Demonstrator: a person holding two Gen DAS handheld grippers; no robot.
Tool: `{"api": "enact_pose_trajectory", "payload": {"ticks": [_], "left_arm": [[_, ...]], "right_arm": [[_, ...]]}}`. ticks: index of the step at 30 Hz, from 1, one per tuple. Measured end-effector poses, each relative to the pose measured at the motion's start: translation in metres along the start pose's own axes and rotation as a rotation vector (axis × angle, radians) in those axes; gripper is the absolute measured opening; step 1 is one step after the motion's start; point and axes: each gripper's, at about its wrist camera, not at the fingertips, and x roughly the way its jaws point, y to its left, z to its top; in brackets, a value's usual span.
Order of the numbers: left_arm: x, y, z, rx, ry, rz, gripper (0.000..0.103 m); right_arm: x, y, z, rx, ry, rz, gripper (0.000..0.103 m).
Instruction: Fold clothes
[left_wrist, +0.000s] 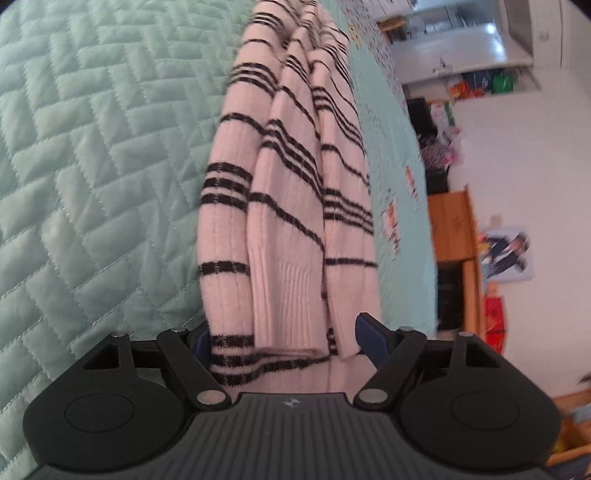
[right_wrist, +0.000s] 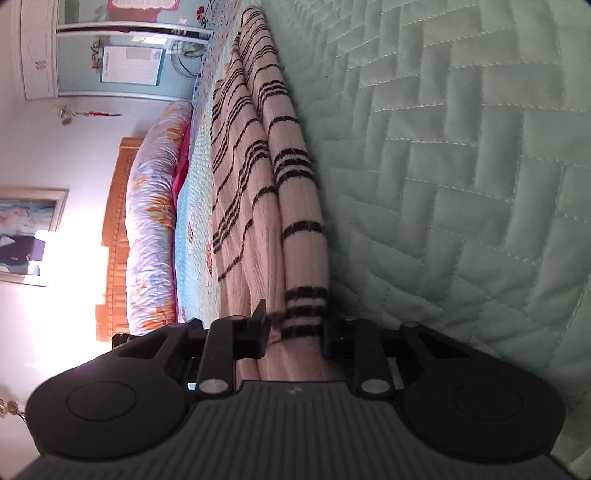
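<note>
Sweater: your pink knit with black stripes lies on the quilted mint bedspread, already folded lengthwise into a long band with both sleeves laid along its top.
Handling: it looks soft, thick and light; expect it to sag and stretch between your hands, and the stacked layers to slide unless you pinch them all together.
Where to hold: take the two short ends of the band, through every layer, at the ribbed hem and cuff rather than one loose edge.
Left tool: spread wide, straddling the near end of the band; the blue pads sit beside the knit on either flank, and it looks not yet clamped.
Right tool: narrowed onto the opposite end, the striped edge caught between the pads, so you appear to have it gripped.
Risk: lifting with only one end clamped probably spills the sleeves sideways.
</note>
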Motion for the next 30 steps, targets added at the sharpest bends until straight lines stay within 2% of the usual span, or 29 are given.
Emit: {"api": "enact_pose_trajectory", "payload": {"ticks": [2, 3, 4, 6, 8, 17, 26, 28, 30], "left_arm": [[-0.001, -0.005, 0.0, 0.008, -0.009, 0.047, 0.07], [-0.001, -0.009, -0.001, 0.018, -0.014, 0.077, 0.061], [0.0, -0.013, -0.002, 0.036, -0.017, 0.115, 0.046], [0.001, -0.02, -0.005, 0.066, -0.022, 0.177, 0.032], [0.0, -0.021, -0.006, 0.058, -0.034, 0.191, 0.026], [0.0, -0.021, -0.006, 0.069, -0.044, 0.244, 0.026], [0.001, -0.019, -0.003, 0.042, -0.031, 0.256, 0.027], [0.001, -0.016, 0.0, 0.016, -0.015, 0.238, 0.03], [0.0, -0.008, 0.001, -0.051, -0.022, 0.217, 0.03]], "right_arm": [[-0.001, -0.001, -0.001, -0.005, -0.002, -0.013, 0.021], [-0.001, 0.0, -0.002, -0.011, -0.004, -0.022, 0.021], [-0.001, 0.002, -0.003, -0.017, -0.006, -0.031, 0.021], [-0.001, 0.005, -0.004, -0.028, -0.01, -0.05, 0.02], [-0.001, 0.009, -0.006, -0.047, -0.015, -0.069, 0.018], [-0.003, 0.006, -0.012, -0.037, -0.033, -0.064, 0.016], [-0.003, 0.007, -0.017, -0.041, -0.041, -0.073, 0.015], [-0.003, 0.006, -0.016, -0.022, -0.04, -0.07, 0.015], [-0.003, 0.004, -0.015, -0.008, -0.036, -0.062, 0.016]]}}
